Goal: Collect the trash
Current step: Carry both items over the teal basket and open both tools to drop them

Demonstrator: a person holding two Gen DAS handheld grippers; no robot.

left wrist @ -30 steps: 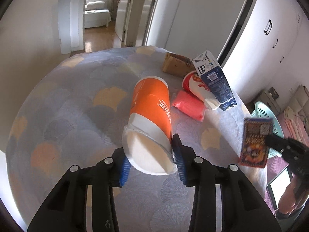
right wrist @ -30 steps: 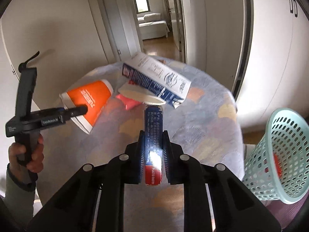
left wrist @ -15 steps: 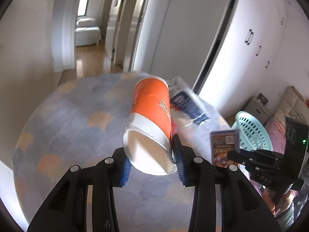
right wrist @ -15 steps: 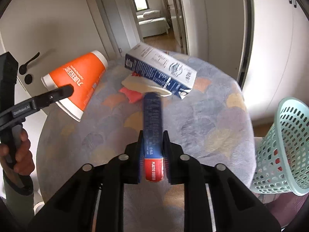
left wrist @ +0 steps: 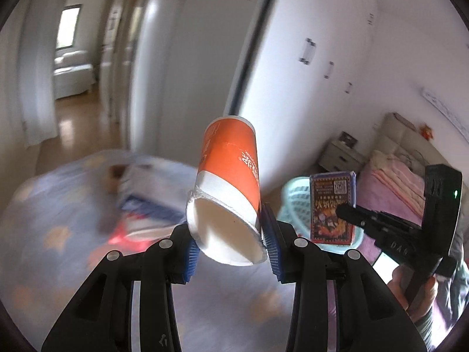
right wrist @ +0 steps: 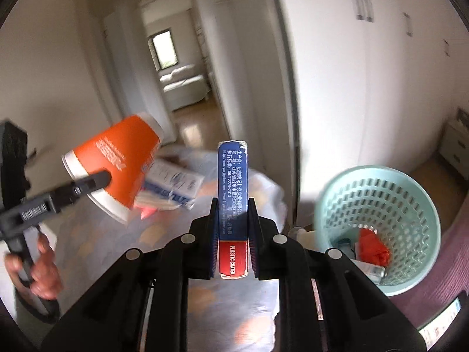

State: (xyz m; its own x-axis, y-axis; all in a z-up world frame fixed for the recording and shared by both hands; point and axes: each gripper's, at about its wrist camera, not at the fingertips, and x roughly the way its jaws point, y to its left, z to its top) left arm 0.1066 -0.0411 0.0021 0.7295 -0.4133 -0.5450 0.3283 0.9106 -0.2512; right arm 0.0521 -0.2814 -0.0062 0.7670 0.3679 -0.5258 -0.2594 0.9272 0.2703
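Note:
My left gripper (left wrist: 231, 240) is shut on an orange paper cup (left wrist: 228, 182), held in the air above the table, open mouth toward the camera. The cup also shows in the right wrist view (right wrist: 117, 161). My right gripper (right wrist: 233, 228) is shut on a small blue card box (right wrist: 233, 187), held on edge; the box also shows in the left wrist view (left wrist: 332, 208). A mint green trash basket (right wrist: 381, 199) stands on the floor to the right of the table, with red trash inside. It shows behind the box in the left wrist view (left wrist: 293, 193).
A round table with a patterned cloth (right wrist: 123, 234) holds a blue and white carton (right wrist: 173, 184), a red packet and other litter, blurred. White wardrobe doors (right wrist: 351, 88) stand behind the basket. A bed with pink covers (left wrist: 392, 184) lies at the right.
Both grippers have lifted and swung right toward the basket with their loads. The table has dropped lower in both views and the basket has come nearer.

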